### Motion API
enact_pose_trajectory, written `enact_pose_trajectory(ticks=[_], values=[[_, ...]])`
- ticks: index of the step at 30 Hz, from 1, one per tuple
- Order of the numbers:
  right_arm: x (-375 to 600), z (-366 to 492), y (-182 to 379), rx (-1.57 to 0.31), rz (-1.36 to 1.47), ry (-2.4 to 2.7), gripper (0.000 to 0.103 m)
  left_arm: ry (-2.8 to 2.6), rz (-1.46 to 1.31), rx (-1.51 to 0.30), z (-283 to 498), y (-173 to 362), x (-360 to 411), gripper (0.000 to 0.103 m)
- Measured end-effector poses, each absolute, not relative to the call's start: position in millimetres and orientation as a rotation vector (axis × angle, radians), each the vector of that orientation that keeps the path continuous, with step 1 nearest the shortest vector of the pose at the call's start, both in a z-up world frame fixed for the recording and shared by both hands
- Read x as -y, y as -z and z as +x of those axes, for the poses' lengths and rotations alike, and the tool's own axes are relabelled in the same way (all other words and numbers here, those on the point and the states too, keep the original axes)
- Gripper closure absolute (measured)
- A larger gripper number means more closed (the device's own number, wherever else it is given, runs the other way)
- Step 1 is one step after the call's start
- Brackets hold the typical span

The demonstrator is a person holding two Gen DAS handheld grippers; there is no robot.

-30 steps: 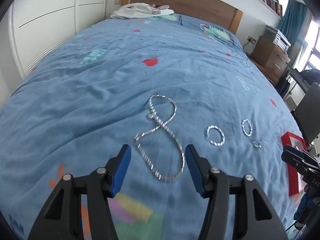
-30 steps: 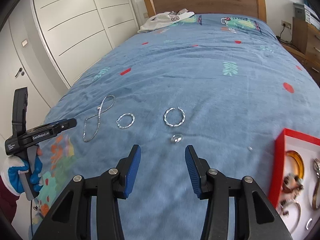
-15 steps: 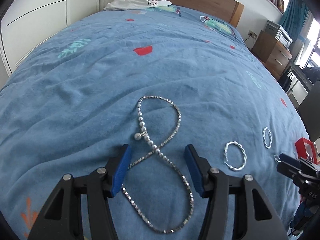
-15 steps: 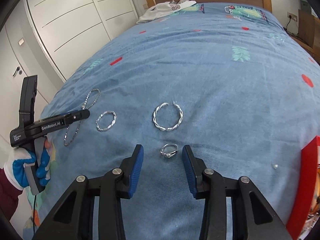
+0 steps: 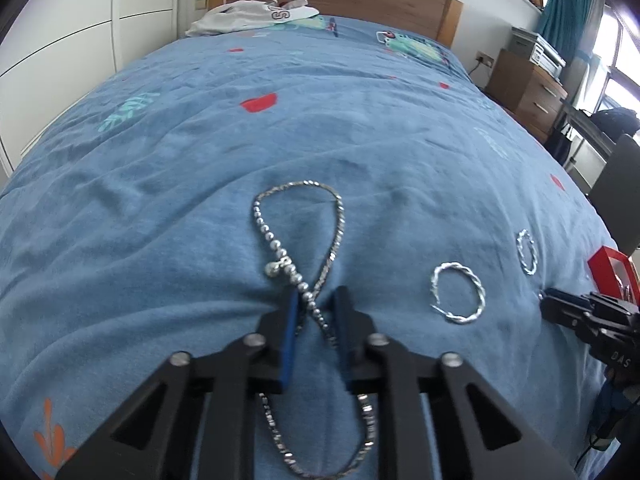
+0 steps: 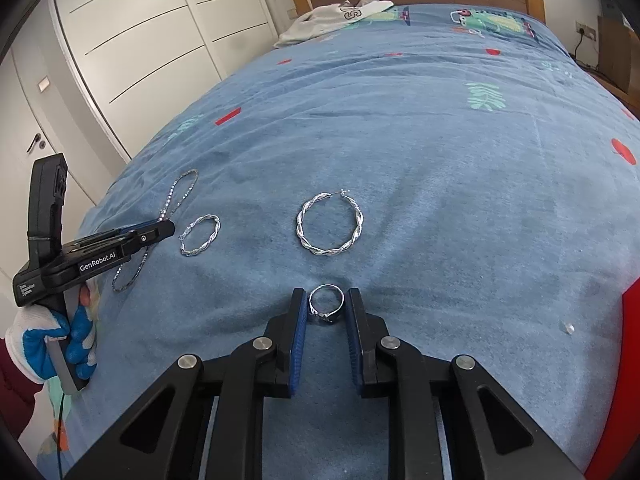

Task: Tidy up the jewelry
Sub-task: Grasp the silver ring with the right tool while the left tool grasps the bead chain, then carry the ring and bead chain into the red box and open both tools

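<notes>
A silver beaded necklace (image 5: 272,269) lies in a figure-eight on the blue bedspread (image 5: 360,128). My left gripper (image 5: 317,304) is closing, its blue pads pinching the necklace where the strands cross. In the right wrist view a small silver ring (image 6: 326,288) sits between the pads of my right gripper (image 6: 327,300). Those jaws are closing too, and both pads touch the ring. Two twisted silver hoop earrings (image 6: 328,253) (image 6: 216,228) lie loose between the necklace (image 6: 182,188) and the ring. The left gripper (image 6: 160,232) shows at the left, held by a gloved hand (image 6: 48,340).
A red jewelry box (image 5: 604,264) sits at the right edge of the bed, and its rim (image 6: 632,320) also shows. A tiny clear stud (image 6: 568,327) lies near it. White clothing (image 5: 248,18) rests by the wooden headboard. A dresser (image 5: 524,92) stands to the right and wardrobe doors (image 6: 140,40) to the left.
Both grippers came down onto the bedspread. The left jaws narrowed onto the necklace's crossing. The right jaws narrowed around the ring.
</notes>
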State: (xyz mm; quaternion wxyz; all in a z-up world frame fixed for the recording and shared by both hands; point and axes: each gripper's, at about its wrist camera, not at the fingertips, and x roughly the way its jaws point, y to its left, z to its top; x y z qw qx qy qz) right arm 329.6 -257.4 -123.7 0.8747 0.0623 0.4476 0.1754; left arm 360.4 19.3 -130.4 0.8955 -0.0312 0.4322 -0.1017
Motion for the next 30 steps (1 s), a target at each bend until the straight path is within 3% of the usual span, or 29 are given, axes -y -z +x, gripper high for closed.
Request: enact_pose_trajectory(ticks=[3, 18, 30], values=[[256.1, 330.6, 123.2, -0.931, 0.128, -0.376, 0.084, 0.220, -0.083, -0.897, 359.1, 128.4, -19.0, 0.098], [262.9, 312.1, 98.3, -0.870, 0.151, -0.385, 0.084, 0.229, -0.112, -0.868, 337.9, 99.3, -17.4, 0.099], [285.9, 264.1, 46.8, -0.810, 0.180, -0.350, 0.084, 0.295, -0.095, -0.788, 297.1, 24.6, 5.1, 0.099]])
